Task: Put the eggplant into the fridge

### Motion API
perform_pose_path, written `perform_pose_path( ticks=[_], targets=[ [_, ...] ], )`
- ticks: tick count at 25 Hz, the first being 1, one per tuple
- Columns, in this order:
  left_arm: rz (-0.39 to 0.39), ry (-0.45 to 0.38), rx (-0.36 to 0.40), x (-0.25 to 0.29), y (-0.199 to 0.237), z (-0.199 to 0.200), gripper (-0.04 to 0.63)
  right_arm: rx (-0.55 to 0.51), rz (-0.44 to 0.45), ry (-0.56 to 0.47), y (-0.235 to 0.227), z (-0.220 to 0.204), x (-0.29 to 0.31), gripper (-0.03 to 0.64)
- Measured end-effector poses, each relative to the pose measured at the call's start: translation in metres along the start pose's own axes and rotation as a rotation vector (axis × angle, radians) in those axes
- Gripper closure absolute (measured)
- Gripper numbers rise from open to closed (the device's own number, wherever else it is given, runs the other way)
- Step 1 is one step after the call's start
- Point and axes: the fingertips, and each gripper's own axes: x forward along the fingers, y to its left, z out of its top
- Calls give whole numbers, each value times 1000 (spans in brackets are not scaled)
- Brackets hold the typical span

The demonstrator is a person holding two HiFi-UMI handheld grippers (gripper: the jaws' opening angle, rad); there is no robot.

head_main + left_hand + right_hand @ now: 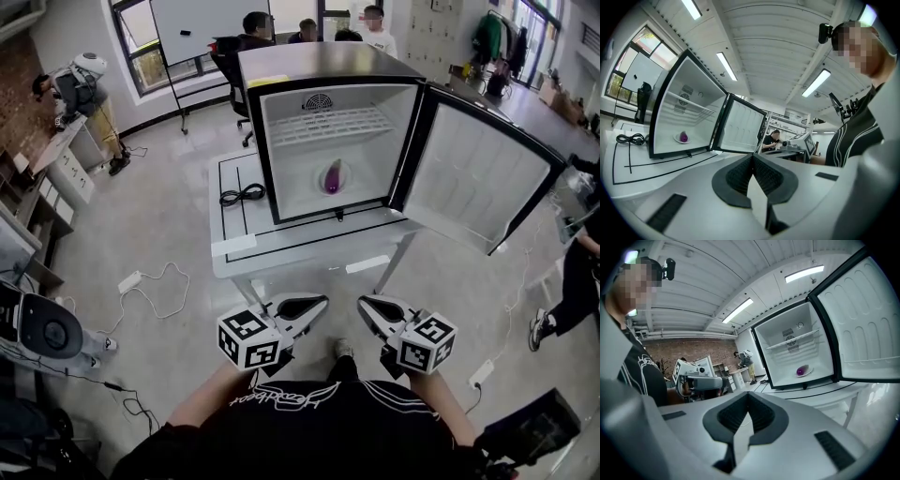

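Grey jaws of the left gripper (302, 307) and right gripper (380, 311) are pressed together on nothing, close to the person's chest. Bare floor (178, 234) lies between them and the white table's (234, 239) front edge at 12 o'clock. On the table the mini fridge (328, 66) stands with its door (478, 178) wide open toward 2 o'clock, and the purple eggplant (334, 176) lies on a plate (676, 138) on the fridge's floor, under a wire shelf (328, 127).

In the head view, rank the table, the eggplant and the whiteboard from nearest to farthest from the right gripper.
1. Table, just ahead of the right gripper.
2. Eggplant, inside the fridge on the table.
3. Whiteboard, far back, to the left.
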Motion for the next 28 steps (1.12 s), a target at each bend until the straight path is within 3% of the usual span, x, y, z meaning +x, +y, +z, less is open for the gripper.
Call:
perform_pose_path(
  ticks=[11, 28],
  targets=[
    [-11, -17, 21, -12, -15, -5, 588, -63, 16, -10, 23, -7, -4, 611],
    [-17, -16, 15, -16, -20, -7, 588, -66, 10, -5, 31, -8, -5, 611]
  ],
)
